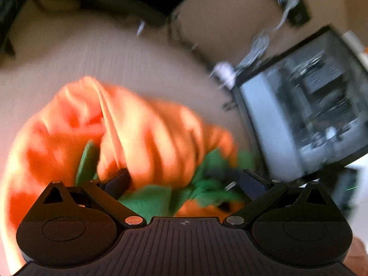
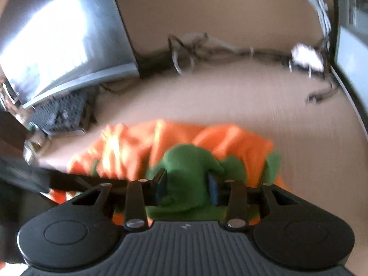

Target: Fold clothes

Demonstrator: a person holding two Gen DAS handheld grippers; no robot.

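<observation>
A: What is the task's thing, and where does it lie?

B: An orange garment (image 1: 138,133) with green trim (image 2: 191,168), bunched in a heap on a tan table (image 1: 115,55). It lies at the near edge, directly ahead of both tools. Both views are blurred, so seams and edges cannot be traced.

A: How do the grippers stand?

B: The left gripper (image 1: 184,184) has its fingers spread wide, with orange and green cloth lying between and below them; nothing is pinched. The right gripper (image 2: 187,188) has its fingers partly closed around a raised hump of the green trim. The pads appear to touch the cloth on both sides, so this reads as a pinch, though the blur leaves some doubt.

A: Which step is in hand?

B: Judged from the crumpled heap, folding proper has not begun. The step appears to be taking hold of the garment in order to lift it and spread it flat.

A: What does the next move call for?

B: Probably a second grasp by the left gripper on a separate edge, then drawing the two holds apart.

A: What lies farther out?

B: A tangle of cables (image 2: 207,50) runs along the far edge. A computer case (image 1: 310,105) stands to the right, and a monitor (image 2: 57,34) to the far left.
</observation>
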